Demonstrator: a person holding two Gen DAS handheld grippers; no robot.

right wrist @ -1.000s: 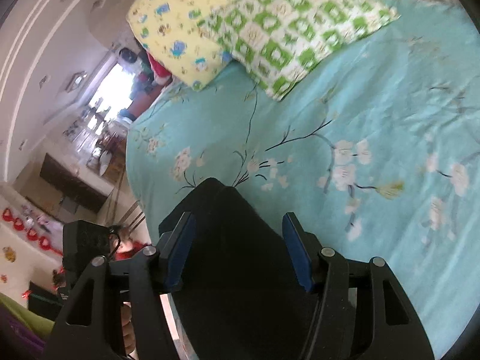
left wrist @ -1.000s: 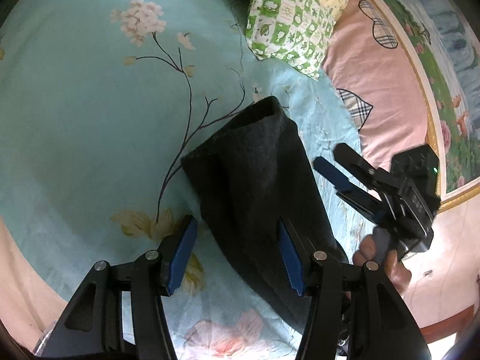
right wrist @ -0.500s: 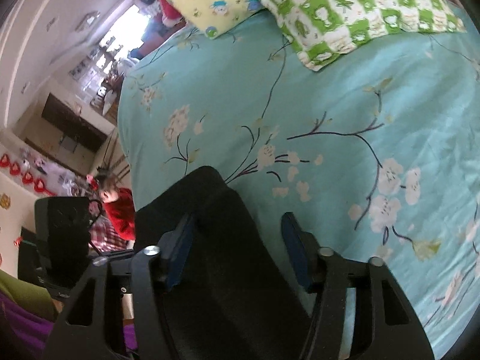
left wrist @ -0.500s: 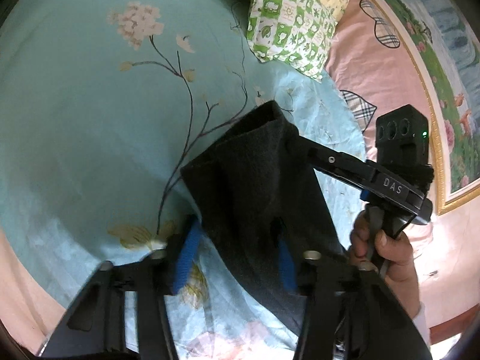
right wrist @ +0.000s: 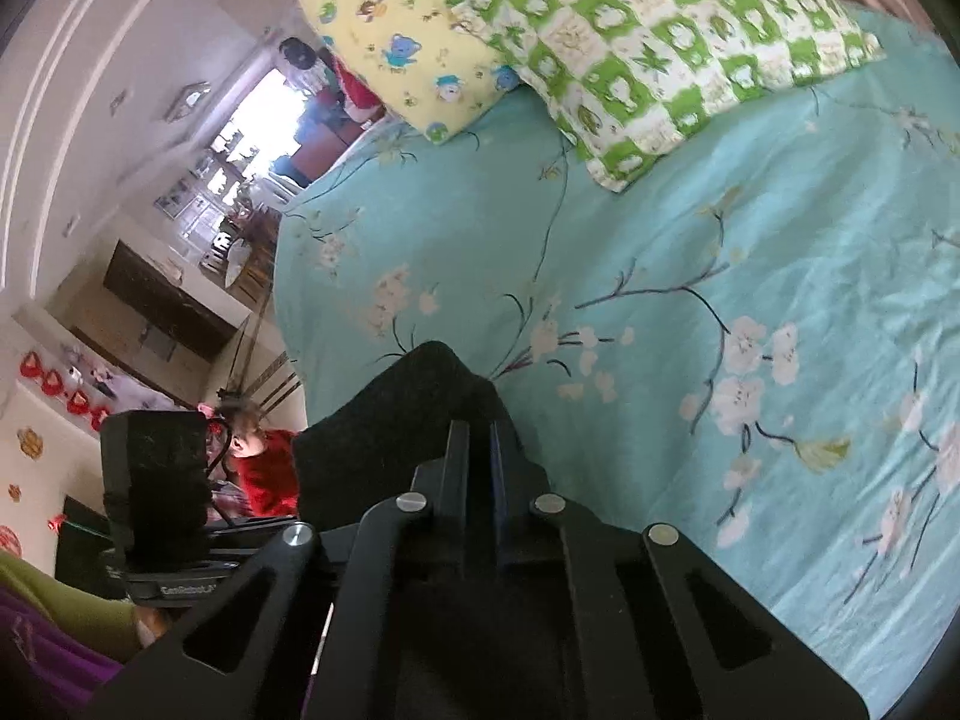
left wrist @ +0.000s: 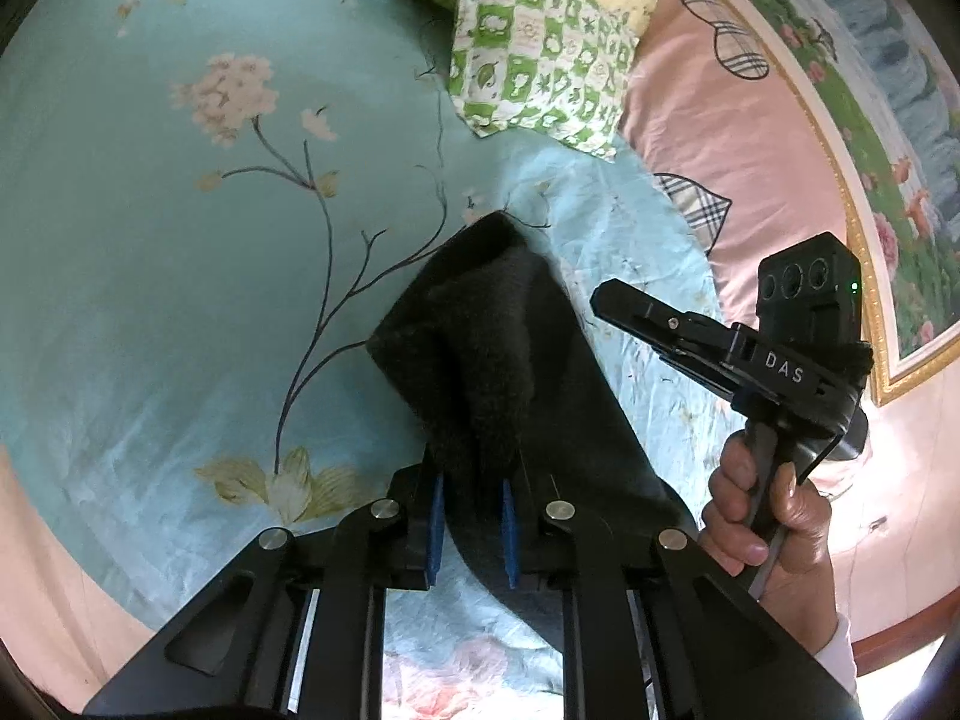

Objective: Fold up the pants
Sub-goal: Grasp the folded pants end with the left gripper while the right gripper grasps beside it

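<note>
The dark grey pants lie bunched on the teal flowered bedsheet. My left gripper is shut on a raised fold of the pants at their near edge. In the left wrist view my right gripper reaches in from the right, held by a hand, its tip at the right edge of the pants. In the right wrist view the right gripper is shut on the pants, with the cloth bulging up ahead of the blue pads.
A green checked pillow and a yellow pillow lie at the head of the bed. A pink sheet and a framed picture are to the right. The bed's edge, the room and a person in red are to the left.
Both grippers have gone from open to shut on the pants. The cloth between the left fingers has been pinched into a raised fold.
</note>
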